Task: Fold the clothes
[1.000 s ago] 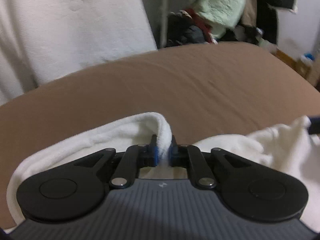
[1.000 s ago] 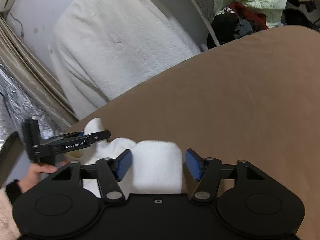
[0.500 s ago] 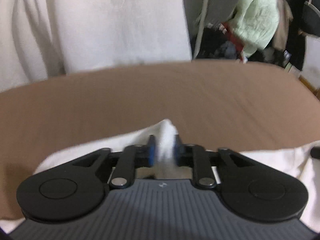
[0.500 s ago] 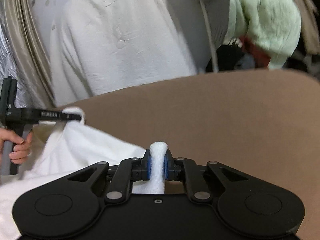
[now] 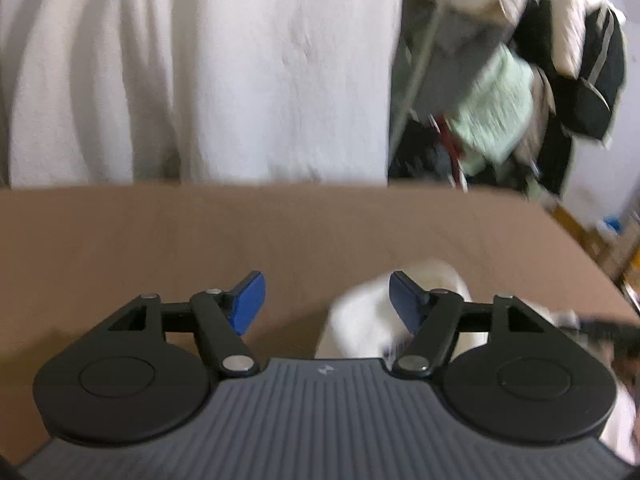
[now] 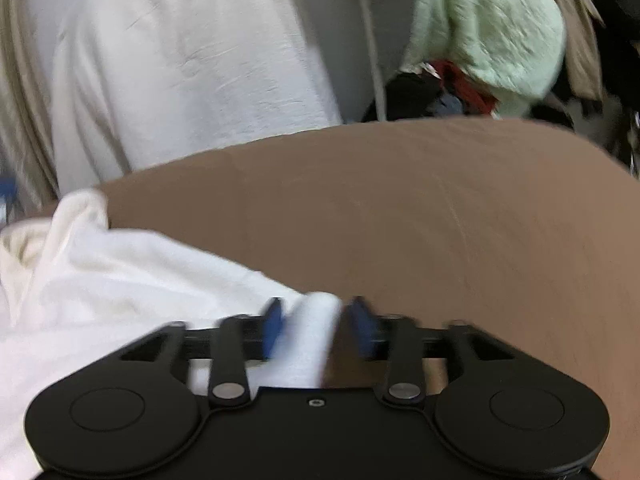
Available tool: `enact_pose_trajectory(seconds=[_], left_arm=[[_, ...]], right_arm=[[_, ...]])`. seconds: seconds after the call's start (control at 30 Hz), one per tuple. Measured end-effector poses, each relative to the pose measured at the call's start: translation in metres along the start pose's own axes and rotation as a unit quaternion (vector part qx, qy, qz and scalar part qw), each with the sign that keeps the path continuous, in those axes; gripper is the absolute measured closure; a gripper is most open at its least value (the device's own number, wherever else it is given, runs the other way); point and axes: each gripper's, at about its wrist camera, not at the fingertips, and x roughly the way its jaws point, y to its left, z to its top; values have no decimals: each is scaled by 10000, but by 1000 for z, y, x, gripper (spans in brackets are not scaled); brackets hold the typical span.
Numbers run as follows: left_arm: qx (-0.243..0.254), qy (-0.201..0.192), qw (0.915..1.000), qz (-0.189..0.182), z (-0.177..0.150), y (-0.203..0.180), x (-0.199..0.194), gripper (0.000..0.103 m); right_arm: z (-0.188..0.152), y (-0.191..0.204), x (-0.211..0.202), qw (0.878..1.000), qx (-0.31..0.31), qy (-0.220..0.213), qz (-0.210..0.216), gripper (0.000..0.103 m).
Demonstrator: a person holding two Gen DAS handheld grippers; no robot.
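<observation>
A white fleecy garment (image 6: pixel 120 272) lies bunched on a brown bed (image 6: pixel 400 208), toward its near edge. In the right wrist view it spreads left from the gripper, rumpled and uneven rather than flat. The right gripper (image 6: pixel 316 324) has its blue-padded jaws parted a little, with a ridge of the white cloth standing between them; blur hides whether the pads touch it. In the left wrist view the left gripper (image 5: pixel 324 304) has its jaws spread wide with nothing between them, and a hump of the same cloth sits just behind its right finger.

Risk, as a judgement: the cloth between the right jaws looks loosely held, so it could slip free and slump into a heap. Closing on a thick bunch could also catch several layers and skew any fold.

Beyond the bed hang a white blanket (image 5: pixel 240 72) and a pile of clothes (image 6: pixel 488 32).
</observation>
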Motion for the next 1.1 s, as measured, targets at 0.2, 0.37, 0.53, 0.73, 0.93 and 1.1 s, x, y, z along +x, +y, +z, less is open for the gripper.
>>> enact_pose_trajectory(seconds=[0.2,0.37,0.53,0.73,0.93,1.1], left_arm=[[90,610,9981,-75,-24,-16,21,21],[490,1038,9864,1178,-27,-40,60,90],[312,498,9907,1224,-11,-43,69,91],[561,317,9852,1591,-28,-33,58,60],[-380,-356,9915,1195,-15,8,-28,46],[304,772,9761,2007,-57,16,-36,40]], right_arm=[[1,-12,-5,9900,831,373,1081,39],[6,20,-19,9988,-15,-162,471,89],[1,41,-31,9962,-453,-724,-168,90],[-17,46,1,9896,-1081,-179,-936,84],[-11,59,-31,9790,-1355,-444,-1455,40],[-20,81,-97,9937,-943,-496,-358,40]])
